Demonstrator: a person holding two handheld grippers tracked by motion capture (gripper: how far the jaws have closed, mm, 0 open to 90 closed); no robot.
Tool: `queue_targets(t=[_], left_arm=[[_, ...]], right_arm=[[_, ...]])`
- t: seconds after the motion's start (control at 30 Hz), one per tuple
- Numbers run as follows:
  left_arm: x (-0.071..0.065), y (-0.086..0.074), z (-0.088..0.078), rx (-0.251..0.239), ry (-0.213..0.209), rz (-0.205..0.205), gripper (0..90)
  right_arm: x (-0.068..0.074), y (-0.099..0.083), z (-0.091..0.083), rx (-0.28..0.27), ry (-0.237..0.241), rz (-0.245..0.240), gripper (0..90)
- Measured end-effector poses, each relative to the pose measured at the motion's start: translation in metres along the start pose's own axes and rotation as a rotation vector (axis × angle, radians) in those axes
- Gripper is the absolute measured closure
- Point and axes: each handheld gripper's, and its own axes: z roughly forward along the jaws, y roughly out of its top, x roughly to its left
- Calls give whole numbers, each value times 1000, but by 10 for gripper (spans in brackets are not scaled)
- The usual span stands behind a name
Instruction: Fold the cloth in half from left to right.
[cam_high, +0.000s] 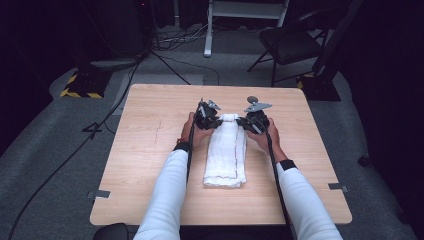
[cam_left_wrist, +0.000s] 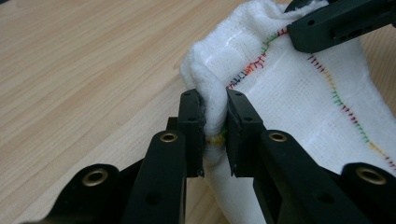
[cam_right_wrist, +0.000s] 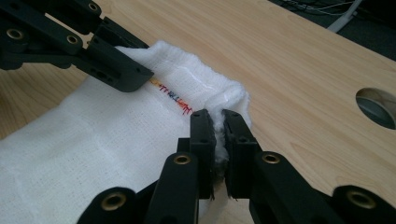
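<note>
We take this for a lab or recording studio rather than a home. A bare wooden desk (cam_high: 150, 150) stands alone on grey carpet (cam_high: 50, 165), with black drapes (cam_high: 30, 40) darkening the surroundings. Cables (cam_high: 165, 60) trail across the floor, a stand base marked with yellow-and-black hazard tape (cam_high: 80, 92) sits at the left, and a black folding chair (cam_high: 290, 45) waits behind.
</note>
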Motion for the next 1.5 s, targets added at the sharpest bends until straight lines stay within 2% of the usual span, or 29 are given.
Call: queue_targets(t=[0.13, 0.33, 0.6, 0.77, 0.9, 1.1, 1.2, 1.33, 1.4, 1.5], left_arm=[[2, 3, -5, -20, -3, -9, 778], [6, 6, -13, -37, -16, 6, 781], [7, 10, -24, -36, -16, 28, 786], [9, 11, -31, -62, -26, 29, 785], [11, 10, -30, -50, -19, 43, 777], [15, 9, -28, -46, -24, 30, 768], [14, 9, -27, -43, -10, 41, 769], [10, 8, -31, -44, -12, 50, 770], [7, 7, -33, -53, -13, 70, 773], [1, 3, -39, -66, -38, 96, 772]], right_arm=[[0, 4, -2, -14, -10, -9, 845], [0, 10, -4, -26, -19, -19, 846], [2, 18, -7, -37, -24, -38, 848], [3, 22, -11, -52, -23, -48, 849], [4, 24, -10, -50, -21, -54, 850], [3, 26, -9, -48, -19, -64, 850], [4, 26, -9, -48, -20, -67, 850], [5, 24, -12, -58, -11, -67, 850], [6, 23, -15, -67, -1, -63, 850], [10, 19, -25, -92, 22, -72, 851]])
